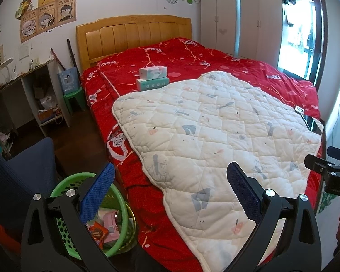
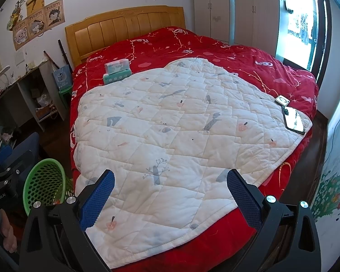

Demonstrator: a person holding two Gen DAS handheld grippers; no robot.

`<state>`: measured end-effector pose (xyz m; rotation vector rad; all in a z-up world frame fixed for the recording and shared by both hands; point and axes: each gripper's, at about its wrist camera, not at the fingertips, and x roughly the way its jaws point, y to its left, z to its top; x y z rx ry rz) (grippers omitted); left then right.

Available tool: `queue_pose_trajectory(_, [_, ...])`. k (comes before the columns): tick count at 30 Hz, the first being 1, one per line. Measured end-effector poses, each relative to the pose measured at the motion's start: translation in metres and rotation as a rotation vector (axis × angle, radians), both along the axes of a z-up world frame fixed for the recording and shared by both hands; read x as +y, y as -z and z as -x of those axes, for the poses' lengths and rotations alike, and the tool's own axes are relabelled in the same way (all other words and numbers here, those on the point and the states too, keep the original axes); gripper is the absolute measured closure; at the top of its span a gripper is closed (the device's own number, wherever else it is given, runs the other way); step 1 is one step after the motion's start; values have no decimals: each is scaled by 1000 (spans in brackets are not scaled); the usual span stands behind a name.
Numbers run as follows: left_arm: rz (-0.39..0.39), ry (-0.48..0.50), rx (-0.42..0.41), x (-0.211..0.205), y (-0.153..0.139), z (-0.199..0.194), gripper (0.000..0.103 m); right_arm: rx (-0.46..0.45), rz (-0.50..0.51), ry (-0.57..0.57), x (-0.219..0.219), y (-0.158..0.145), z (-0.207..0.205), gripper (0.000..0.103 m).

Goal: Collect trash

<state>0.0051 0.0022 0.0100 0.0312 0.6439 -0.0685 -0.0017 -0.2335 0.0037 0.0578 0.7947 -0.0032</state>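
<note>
A green perforated trash basket [image 1: 119, 231] stands on the floor at the bed's near left corner, also seen as the green basket [image 2: 44, 185] in the right wrist view. Inside it lie wrappers: a pink one [image 1: 110, 225] and a brown one [image 1: 98, 232]. My left gripper [image 1: 170, 192] is open, its left finger above the basket rim and its right finger over the white quilt [image 1: 215, 131]. My right gripper [image 2: 170, 195] is open above the quilt's [image 2: 170, 124] near edge, with nothing between the fingers. No loose trash shows on the quilt.
Two stacked tissue boxes [image 1: 153, 77] sit on the red bedspread [image 1: 170, 54] near the headboard. A phone [image 2: 293, 119] and a small white device [image 2: 282, 100] lie at the quilt's right corner. A blue chair [image 1: 22, 174] stands left, a desk [image 1: 18, 95] beyond it.
</note>
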Motion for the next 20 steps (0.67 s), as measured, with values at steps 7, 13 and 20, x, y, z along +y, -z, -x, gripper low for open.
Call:
queue_pose_trajectory(7, [-3, -8, -5, 2, 0, -1, 5, 0, -1, -1, 0, 1, 0, 7])
queue_pose_trajectory(13, [-12, -9, -4, 0, 2, -1, 5, 5, -3, 0, 3, 3, 0, 7])
queue_pose_trajectory(20, [-7, -4, 5, -1, 4, -1, 5, 8, -6, 1, 4, 6, 0, 7])
